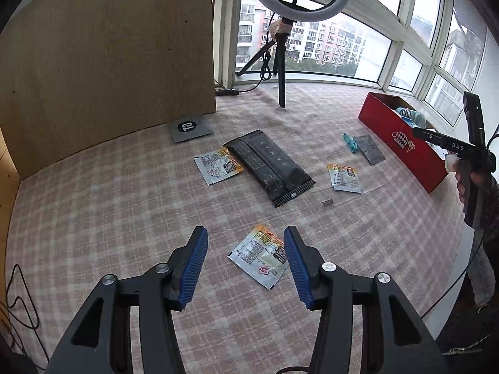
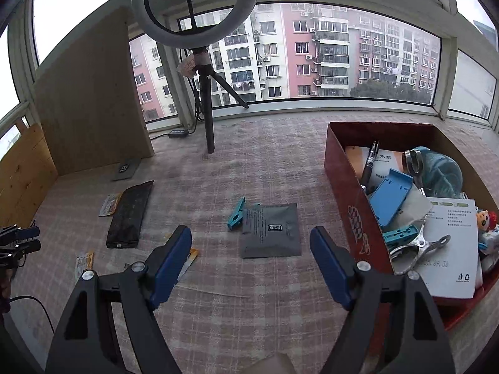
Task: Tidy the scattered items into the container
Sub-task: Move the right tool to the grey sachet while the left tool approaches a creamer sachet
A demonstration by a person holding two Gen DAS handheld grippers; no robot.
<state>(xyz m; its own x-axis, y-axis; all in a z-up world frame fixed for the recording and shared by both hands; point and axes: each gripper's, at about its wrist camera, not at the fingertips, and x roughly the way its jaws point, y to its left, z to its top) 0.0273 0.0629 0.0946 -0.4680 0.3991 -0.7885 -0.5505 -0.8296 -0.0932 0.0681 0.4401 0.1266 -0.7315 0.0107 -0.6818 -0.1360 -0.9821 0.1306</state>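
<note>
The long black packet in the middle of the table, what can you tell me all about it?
The long black packet is a flat, shiny pouch that looks like plastic film, with small pale print and little icons down its middle and crimped, sealed ends. It lies flat and closed on the checked tablecloth, slanted. One end overlaps the corner of a white-and-orange sachet. No hand-held gripper touches it.

I see the checked worktop carrying three snack packets, a long black pack, grey pouch, teal clip, red box, and tripod.
</note>
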